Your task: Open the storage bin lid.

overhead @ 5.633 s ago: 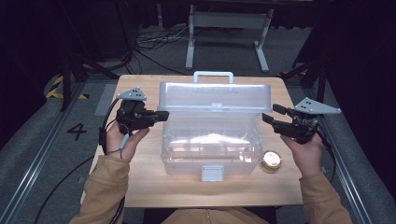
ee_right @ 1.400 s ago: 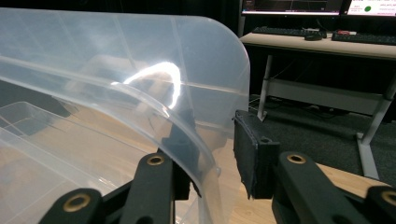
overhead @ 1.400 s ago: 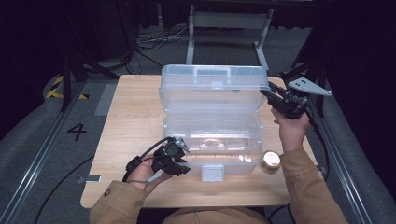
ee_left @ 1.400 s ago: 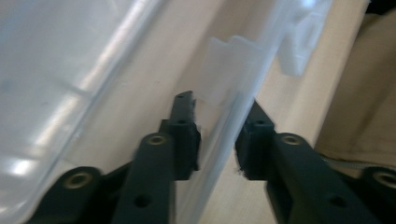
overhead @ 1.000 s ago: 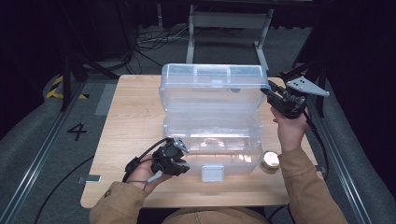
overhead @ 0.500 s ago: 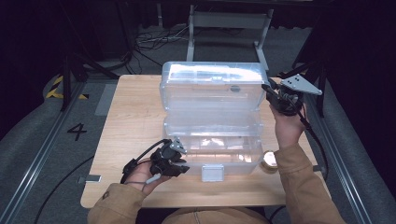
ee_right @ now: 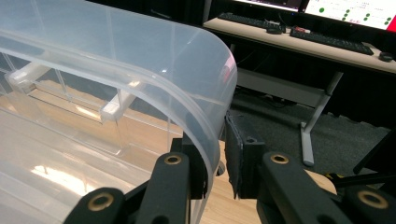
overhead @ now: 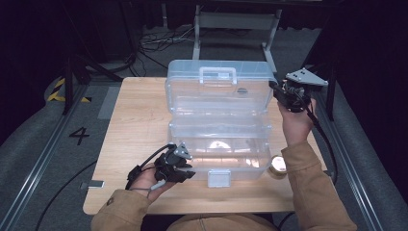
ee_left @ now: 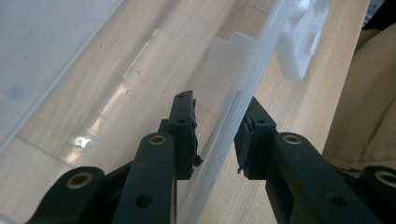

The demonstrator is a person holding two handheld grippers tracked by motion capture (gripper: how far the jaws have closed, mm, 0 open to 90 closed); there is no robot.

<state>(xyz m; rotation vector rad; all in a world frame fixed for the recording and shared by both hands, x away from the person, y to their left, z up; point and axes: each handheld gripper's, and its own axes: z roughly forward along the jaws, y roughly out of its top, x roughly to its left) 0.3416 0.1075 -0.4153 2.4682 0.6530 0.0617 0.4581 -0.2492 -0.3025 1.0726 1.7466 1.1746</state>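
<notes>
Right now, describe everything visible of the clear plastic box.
The clear plastic box sits mid-table, see-through, its lid raised upright with a carry handle on top and a white latch at the front wall. The right tool straddles the lid's edge; the left tool straddles the base's front wall. A small round tin sits beside it.

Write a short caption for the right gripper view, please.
Right gripper straddling the edge of the clear plastic box's raised lid.
</notes>
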